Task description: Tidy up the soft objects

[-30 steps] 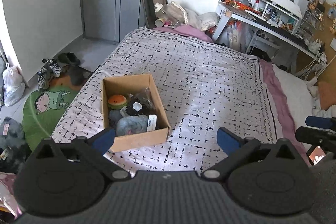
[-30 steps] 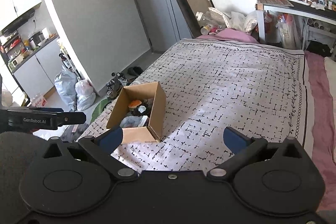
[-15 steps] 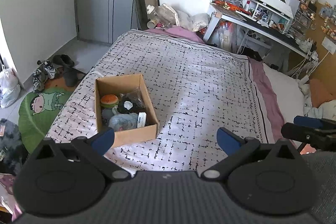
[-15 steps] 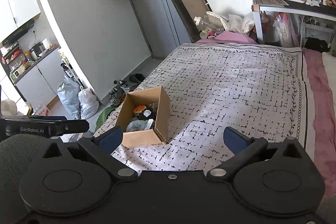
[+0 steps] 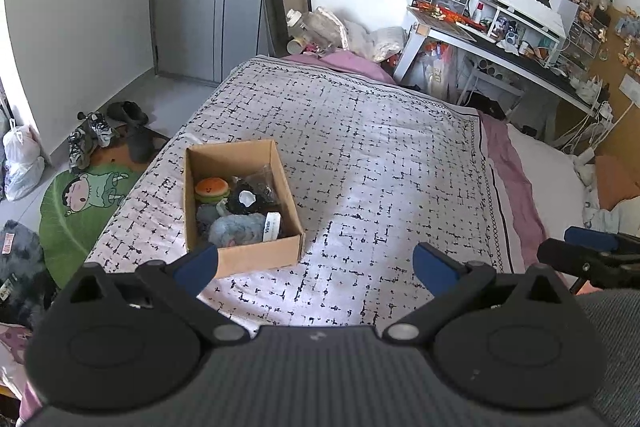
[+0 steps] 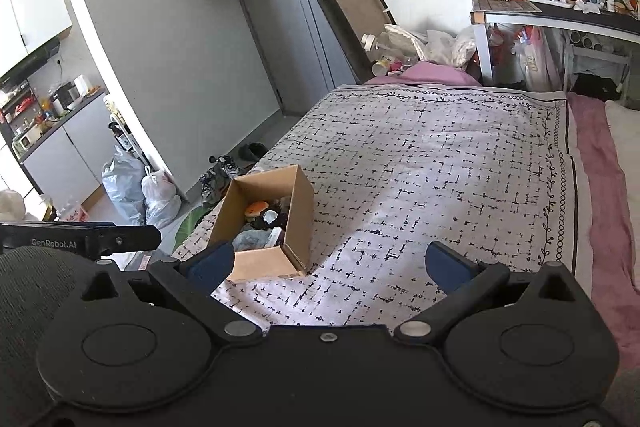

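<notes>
1. Soft objects [image 5: 234, 207] sit piled inside an open cardboard box [image 5: 256, 259] on the bed [image 5: 380, 155], near its left edge and on the nearer part of the patterned cover. An orange burger-shaped plush [image 5: 212, 188], a black item with a white patch [image 5: 248, 199], a grey-blue fluffy piece [image 5: 236, 230] and a white roll or band [image 5: 271, 225] against the near wall can be told apart; the rest is too jumbled to name.

2. Compared with a second ago, both wrist views show the box smaller and farther off. In the left view it has slid toward the middle of the frame, so the cameras have drawn back and up from the bed.

3. Left gripper [image 5: 316, 261] hangs above the near end of the bed with its blue fingers spread wide and nothing between them. Its left fingertip overlaps the box's near wall in the view only; it looks apart from it.

4. Right gripper [image 6: 332, 261] is likewise spread and empty, held well back from the box, which lies ahead of it and to the left.

5. No soft item lies loose on the cover in either view; everything visible is in the box.

6. My reading: with both tools empty and pulled away, and the cover bare, either the gathering is finished or the person is pausing before the next step. Whether items remain out of view cannot be told.

7. If more handling follows, the plush pieces should give under the fingers, so a deep pinch would hold better than a fingertip nip.
</notes>
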Tool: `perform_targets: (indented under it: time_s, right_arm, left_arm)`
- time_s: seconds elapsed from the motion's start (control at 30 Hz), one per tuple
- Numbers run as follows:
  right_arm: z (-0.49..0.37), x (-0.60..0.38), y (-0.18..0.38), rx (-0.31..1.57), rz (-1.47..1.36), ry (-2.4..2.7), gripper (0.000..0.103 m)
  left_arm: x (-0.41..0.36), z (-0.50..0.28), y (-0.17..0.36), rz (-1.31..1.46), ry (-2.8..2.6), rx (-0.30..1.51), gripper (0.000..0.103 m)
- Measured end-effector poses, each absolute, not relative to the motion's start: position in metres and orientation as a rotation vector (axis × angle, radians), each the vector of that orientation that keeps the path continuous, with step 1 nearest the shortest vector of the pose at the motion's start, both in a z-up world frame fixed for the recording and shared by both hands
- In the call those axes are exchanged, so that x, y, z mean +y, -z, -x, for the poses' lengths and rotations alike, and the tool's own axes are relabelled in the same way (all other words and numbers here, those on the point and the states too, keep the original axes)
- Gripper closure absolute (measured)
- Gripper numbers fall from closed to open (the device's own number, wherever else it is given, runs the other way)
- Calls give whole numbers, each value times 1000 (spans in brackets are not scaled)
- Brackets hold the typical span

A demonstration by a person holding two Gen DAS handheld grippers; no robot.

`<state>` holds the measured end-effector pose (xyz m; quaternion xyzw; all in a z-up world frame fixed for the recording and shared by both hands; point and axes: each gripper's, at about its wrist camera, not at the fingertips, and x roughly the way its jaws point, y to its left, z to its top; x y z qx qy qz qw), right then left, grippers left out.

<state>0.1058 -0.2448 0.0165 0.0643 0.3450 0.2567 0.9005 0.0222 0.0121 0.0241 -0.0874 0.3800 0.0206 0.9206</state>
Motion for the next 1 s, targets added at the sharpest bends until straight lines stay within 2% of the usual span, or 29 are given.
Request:
perform_targets:
  time_s: [1.0]
  right_arm:
    - [-102, -244, -18, 697, -125, -514, 0]
  left_arm:
    - [10, -22, -24, 185, -46, 780, 0]
